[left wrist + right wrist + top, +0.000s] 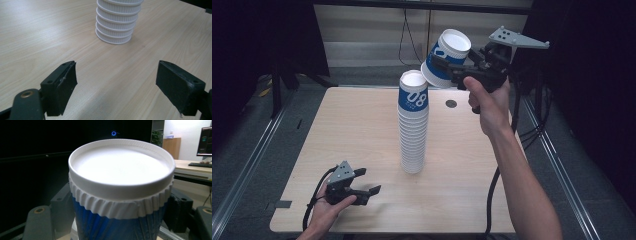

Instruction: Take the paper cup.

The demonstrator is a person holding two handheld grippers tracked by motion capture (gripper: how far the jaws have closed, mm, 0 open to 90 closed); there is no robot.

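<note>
A tall stack of upside-down white cups (413, 132) stands mid-table, topped by a blue-and-white cup (413, 95); its ribbed base (116, 27) appears in the left gripper view. My right gripper (447, 67) is raised above and to the right of the stack, shut on another blue-and-white cup (446, 57) held tilted, bottom up. That cup (120, 195) sits between the jaws in the right gripper view. My left gripper (368, 182) rests low on the table near the front left edge, open with nothing between its jaws (116, 77).
The light wooden table (357, 130) has a small dark round hole (451, 104) at the back right. Black cables trail from both grippers. Metal rails run along the floor on both sides; the surroundings are dark.
</note>
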